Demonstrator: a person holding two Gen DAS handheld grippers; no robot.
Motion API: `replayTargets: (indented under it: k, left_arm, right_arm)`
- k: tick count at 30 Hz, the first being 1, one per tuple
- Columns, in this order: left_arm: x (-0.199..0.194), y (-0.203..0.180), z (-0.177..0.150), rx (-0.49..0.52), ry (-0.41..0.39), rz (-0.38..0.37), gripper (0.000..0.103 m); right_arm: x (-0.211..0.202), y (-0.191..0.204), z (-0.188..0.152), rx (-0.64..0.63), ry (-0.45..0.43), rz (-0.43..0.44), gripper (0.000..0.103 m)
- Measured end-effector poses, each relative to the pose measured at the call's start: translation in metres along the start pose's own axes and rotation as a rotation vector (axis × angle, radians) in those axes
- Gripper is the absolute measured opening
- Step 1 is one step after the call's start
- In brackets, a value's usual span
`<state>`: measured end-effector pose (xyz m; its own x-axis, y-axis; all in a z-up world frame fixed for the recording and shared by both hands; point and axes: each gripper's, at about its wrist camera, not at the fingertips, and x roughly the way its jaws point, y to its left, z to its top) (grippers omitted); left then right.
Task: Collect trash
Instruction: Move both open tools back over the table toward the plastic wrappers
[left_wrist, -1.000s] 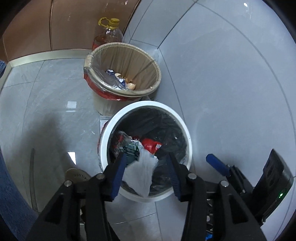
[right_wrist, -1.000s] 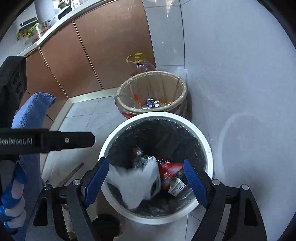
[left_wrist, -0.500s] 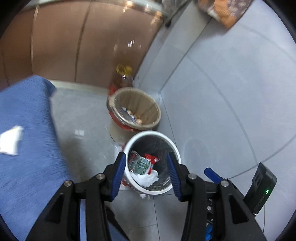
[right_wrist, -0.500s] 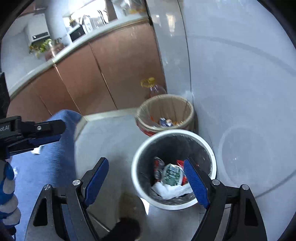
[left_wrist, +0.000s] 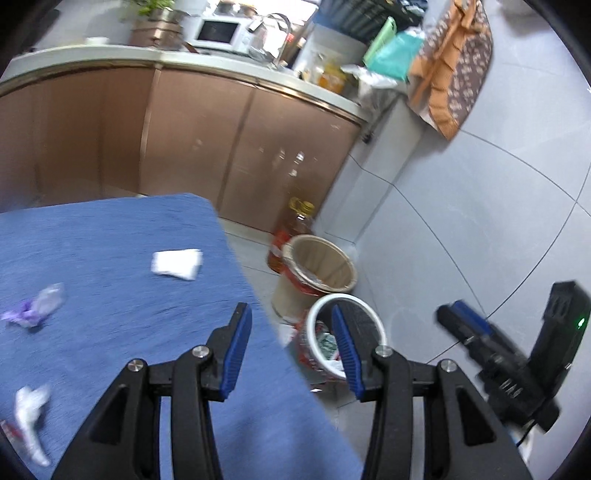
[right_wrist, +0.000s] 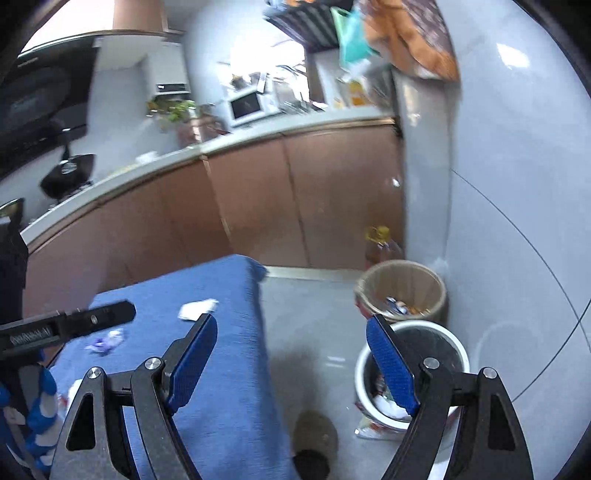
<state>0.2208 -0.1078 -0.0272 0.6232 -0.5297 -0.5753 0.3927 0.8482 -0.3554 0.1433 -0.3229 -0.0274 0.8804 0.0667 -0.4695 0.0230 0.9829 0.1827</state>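
A blue-clothed table (left_wrist: 110, 295) (right_wrist: 229, 354) carries loose trash: a folded white tissue (left_wrist: 176, 263) (right_wrist: 197, 309), a purple-and-clear wrapper (left_wrist: 35, 304) (right_wrist: 105, 339) and a white crumpled piece (left_wrist: 29, 417) at the near left. On the floor to the right stands a white bin with a black liner (left_wrist: 349, 338) (right_wrist: 436, 354), holding wrappers and tissue. My left gripper (left_wrist: 291, 347) hangs open and empty over the table's right edge. My right gripper (right_wrist: 291, 360) is open and empty above the floor between table and bin; it also shows in the left wrist view (left_wrist: 491, 354).
A tan bin with a red-edged liner (left_wrist: 321, 266) (right_wrist: 402, 291) stands behind the white one, with an oil bottle (left_wrist: 295, 229) (right_wrist: 380, 243) behind it. Brown cabinets and a cluttered counter line the back. A grey tiled wall (left_wrist: 461, 221) is on the right.
Both grippers rose and drew back from directly over the white bin. The white tissue dropped into that bin. The blue table with its trash has come into view.
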Motion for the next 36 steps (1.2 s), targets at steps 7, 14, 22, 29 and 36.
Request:
replayTargets:
  k: [7,14,22,29,36]
  left_arm:
    - [-0.075,0.055,-0.032,-0.035,-0.072,0.095,0.043]
    - [-0.136,0.11,-0.078,-0.081,-0.118,0.229,0.043]
    - [-0.188,0.178,-0.139,-0.183,-0.132,0.361,0.043]
    - [-0.189,0.229,-0.178,-0.33,-0.085,0.375,0.043]
    - [-0.174,0.261,-0.175,-0.445,-0.055,0.301,0.043]
  right_arm:
    - [-0.023,0.043,-0.001,-0.059,-0.032,0.093,0.082]
    - [-0.035,0.08,-0.012,-0.102,-0.036,0.176,0.082]
    - [-0.031,0.112,-0.033,-0.136,-0.007,0.246,0.082]
    - [-0.022,0.128,-0.042,-0.164,0.032,0.297,0.082]
    - [0.0,0.155,-0.058,-0.196,0.12,0.37,0.08]
